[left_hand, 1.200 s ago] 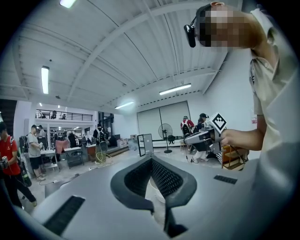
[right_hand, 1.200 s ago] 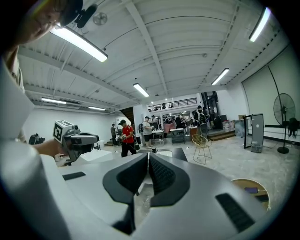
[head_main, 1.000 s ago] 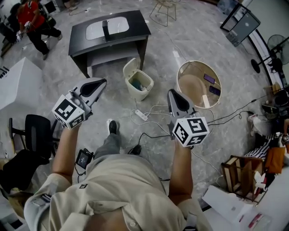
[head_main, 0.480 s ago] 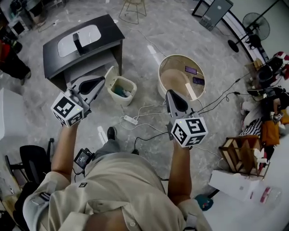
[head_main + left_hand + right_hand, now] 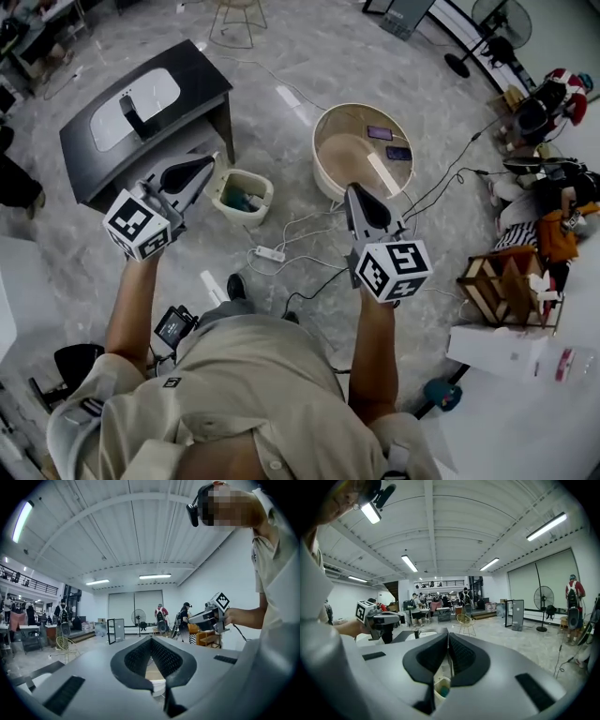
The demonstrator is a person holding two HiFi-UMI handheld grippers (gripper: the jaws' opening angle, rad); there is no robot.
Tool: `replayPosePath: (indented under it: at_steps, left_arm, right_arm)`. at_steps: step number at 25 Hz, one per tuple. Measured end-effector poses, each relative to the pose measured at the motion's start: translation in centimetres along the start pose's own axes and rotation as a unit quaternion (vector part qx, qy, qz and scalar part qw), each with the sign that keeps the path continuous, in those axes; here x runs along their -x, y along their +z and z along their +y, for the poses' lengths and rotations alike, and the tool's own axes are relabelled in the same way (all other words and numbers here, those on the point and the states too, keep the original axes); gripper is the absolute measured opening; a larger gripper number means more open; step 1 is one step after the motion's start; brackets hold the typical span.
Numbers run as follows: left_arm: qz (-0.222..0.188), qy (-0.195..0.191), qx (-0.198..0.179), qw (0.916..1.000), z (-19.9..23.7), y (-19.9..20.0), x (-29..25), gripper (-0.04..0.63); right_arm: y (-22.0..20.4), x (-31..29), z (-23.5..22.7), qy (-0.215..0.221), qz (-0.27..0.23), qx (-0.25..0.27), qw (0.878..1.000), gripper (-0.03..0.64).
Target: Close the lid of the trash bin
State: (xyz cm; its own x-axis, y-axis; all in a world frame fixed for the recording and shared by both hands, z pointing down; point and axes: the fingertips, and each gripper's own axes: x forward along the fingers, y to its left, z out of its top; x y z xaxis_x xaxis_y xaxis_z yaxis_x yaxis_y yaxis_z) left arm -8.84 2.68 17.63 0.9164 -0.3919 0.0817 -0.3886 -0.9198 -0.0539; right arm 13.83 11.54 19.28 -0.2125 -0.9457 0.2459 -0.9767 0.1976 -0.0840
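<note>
Head view looks steeply down; level right gripper view shares the trash bin [image 5: 267, 190].

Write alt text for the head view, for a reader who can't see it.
Seen from above, a person in a beige shirt holds the left gripper and right gripper out over a grey floor, both shut and empty. Just past the left gripper a small cream trash bin stands open, between a black desk and a round table.

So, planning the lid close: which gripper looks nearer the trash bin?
The left gripper: in the head view its tip sits beside the open trash bin; the right gripper is farther off.
</note>
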Motion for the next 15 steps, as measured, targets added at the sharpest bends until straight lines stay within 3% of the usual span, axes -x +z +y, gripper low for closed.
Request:
replayPosePath:
  at_steps: [8, 15]
  left_arm:
    - [-0.016, -0.050, -0.002, 0.9986, 3.8, -0.9, -1.5, 0.015]
    - [-0.028, -0.056, 0.008, 0.9980, 6.9, -0.9, -0.4, 0.015]
  right_arm:
    - [0.0, -2.2, 0.7, -0.048, 0.004, -0.004, 0.999, 0.026]
    - [1.0, -4.4, 2.7, -0.062, 0.008, 0.005, 0.998, 0.026]
